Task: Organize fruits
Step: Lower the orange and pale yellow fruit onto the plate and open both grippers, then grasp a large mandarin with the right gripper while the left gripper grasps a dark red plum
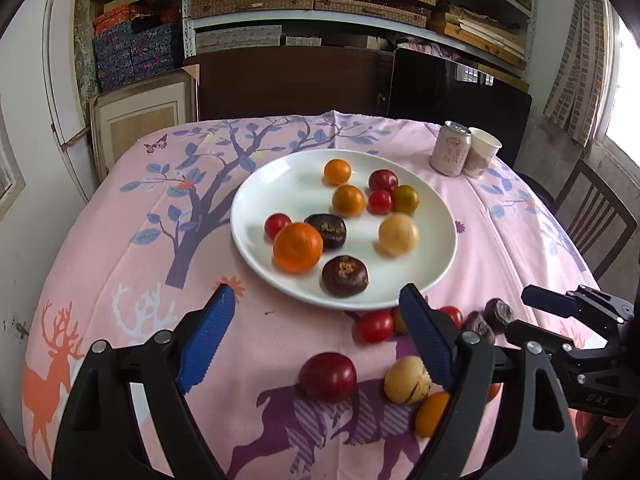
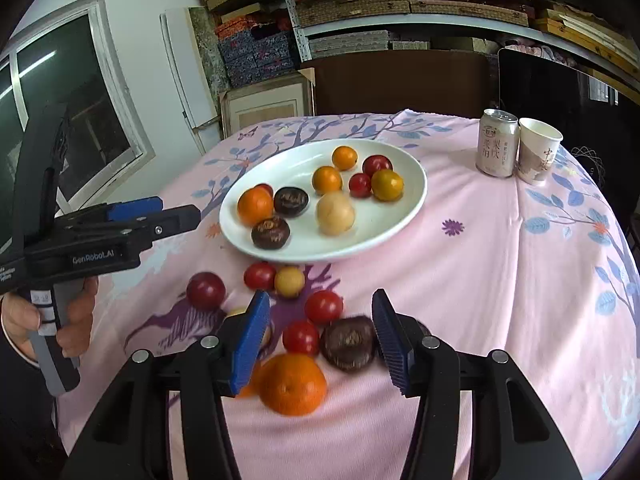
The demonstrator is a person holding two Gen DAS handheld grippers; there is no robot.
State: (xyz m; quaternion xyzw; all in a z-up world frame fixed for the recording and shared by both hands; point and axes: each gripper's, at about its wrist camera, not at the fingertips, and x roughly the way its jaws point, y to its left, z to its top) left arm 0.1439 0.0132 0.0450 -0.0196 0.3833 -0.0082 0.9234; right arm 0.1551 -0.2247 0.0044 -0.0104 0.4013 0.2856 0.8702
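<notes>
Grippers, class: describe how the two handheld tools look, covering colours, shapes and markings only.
The left gripper and right gripper each have black arms with silver rivets and ridged blue finger pads. The left one's black body reads "GenRobot.AI" above a grey handle; a bare hand with a dark sleeve shows.

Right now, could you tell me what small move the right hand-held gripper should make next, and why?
Probably ease the right hand-held gripper forward and down around the dark brown fruit and close. Its jaws are open and empty, that fruit lies on the tablecloth just ahead beside the right finger, and two similar ones already sit on the white plate.
</notes>
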